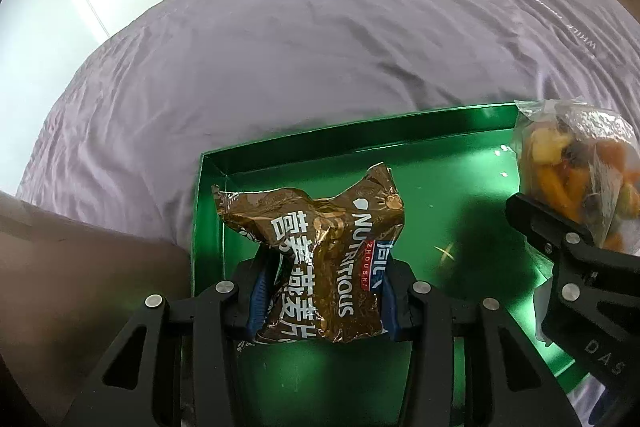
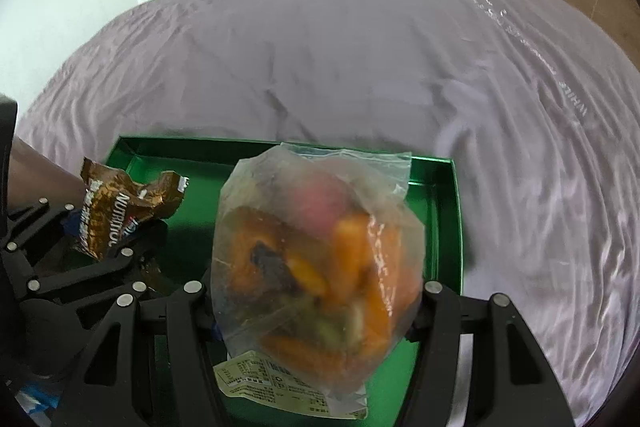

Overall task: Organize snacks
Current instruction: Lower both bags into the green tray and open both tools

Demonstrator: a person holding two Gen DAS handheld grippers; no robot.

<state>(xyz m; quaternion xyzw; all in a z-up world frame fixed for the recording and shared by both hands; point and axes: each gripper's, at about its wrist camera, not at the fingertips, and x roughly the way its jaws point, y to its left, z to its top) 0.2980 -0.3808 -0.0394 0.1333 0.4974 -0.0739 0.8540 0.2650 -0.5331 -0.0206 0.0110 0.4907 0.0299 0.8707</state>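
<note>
Left gripper is clamping the brown foil snack packet over the green tray's left side. Right gripper is gripping the clear bag of dried fruit over the tray's right, on the purple bedsheet.

clear bag of dried fruit motion-blurred, contents indistinct, its label too small to read, brown packet lower end hidden between pads, green tray near edge cut off, bedsheet lettering unreadable
</note>
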